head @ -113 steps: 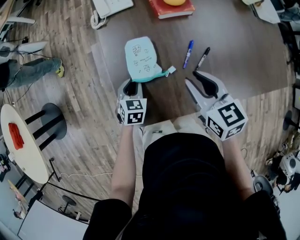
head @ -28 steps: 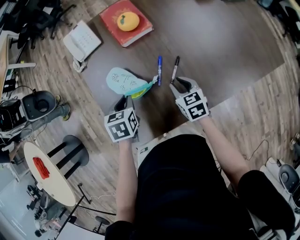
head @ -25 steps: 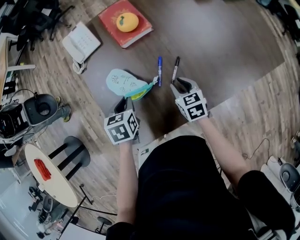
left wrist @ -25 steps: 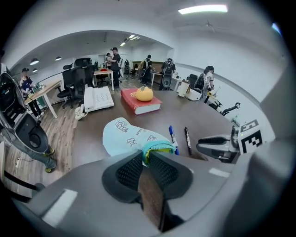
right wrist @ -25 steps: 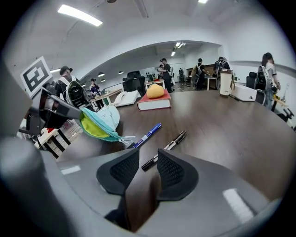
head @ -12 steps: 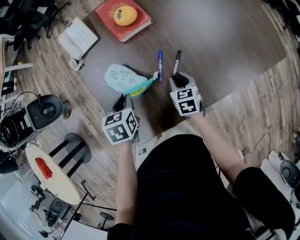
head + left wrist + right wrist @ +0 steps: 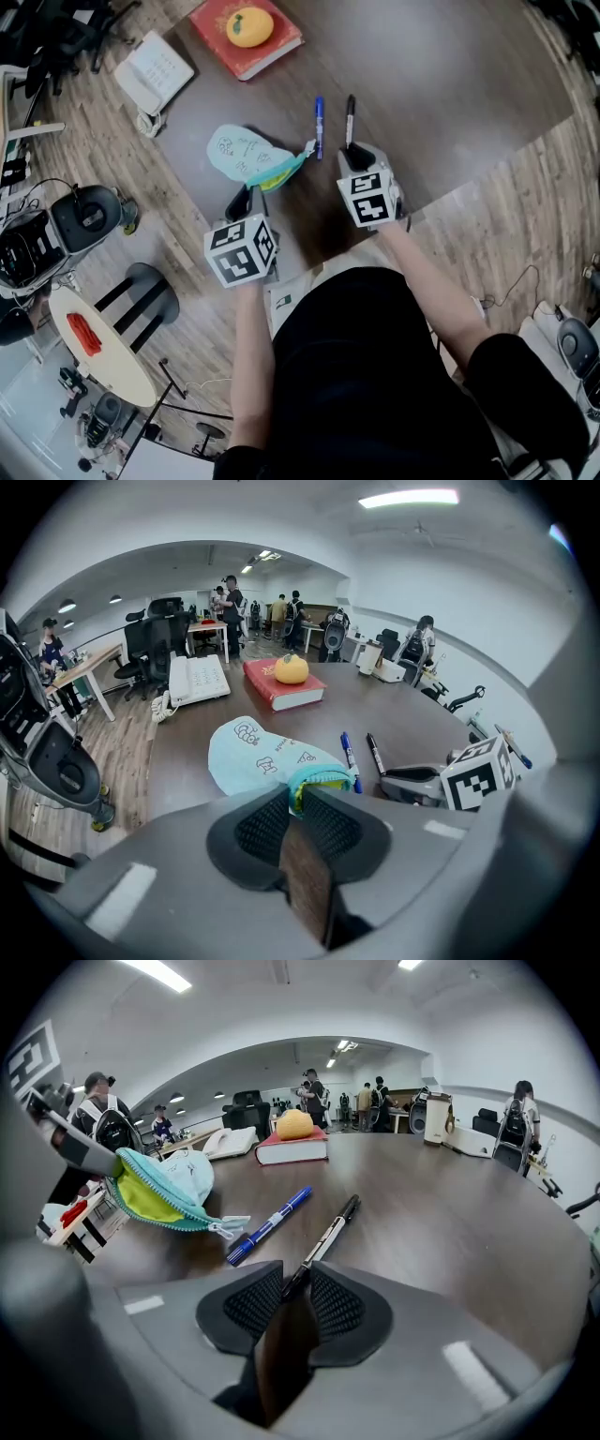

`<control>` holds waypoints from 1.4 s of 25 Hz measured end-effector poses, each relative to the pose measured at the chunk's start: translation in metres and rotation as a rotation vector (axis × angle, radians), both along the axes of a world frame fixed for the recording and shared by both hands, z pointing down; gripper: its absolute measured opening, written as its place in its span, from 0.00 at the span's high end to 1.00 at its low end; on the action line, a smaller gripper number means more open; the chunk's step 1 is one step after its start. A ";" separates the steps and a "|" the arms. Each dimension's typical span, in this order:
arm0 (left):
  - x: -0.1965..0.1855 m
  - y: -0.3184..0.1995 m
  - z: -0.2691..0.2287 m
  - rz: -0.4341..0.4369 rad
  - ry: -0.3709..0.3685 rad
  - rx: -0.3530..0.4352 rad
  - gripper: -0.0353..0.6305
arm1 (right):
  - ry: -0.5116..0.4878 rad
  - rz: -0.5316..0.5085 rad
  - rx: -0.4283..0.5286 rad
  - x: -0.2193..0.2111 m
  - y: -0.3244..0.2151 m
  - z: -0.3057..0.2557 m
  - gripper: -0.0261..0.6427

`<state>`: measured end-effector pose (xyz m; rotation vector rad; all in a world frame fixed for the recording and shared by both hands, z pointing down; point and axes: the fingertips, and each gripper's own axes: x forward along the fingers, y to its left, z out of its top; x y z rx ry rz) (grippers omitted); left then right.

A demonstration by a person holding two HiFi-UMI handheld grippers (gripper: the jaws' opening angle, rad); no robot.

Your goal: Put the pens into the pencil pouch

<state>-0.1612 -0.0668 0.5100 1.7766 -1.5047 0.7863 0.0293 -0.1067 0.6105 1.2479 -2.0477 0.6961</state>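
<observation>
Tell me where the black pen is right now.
In the head view the black pen lies on the table, just right of the blue pen, its near end between the open jaws of the right tongs.

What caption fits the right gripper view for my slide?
Open right gripper straddling the near end of the black pen, blue pen and unzipped pencil pouch to its left.

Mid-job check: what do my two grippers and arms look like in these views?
The left gripper and right gripper match: light grey bodies, black cross-hatched pads, and a white cube with black square markers on each. No cables show. The person wears a black short-sleeved top.
</observation>
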 end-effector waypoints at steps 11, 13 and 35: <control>-0.001 0.001 0.002 -0.012 -0.001 0.002 0.88 | 0.005 0.021 -0.017 0.006 -0.004 0.002 0.89; -0.001 0.002 0.003 -0.015 -0.001 0.002 0.88 | 0.009 0.018 -0.015 0.006 -0.004 0.002 0.89; 0.003 0.001 0.001 -0.035 0.010 0.016 0.88 | -0.117 0.012 -0.044 0.018 0.010 -0.027 0.90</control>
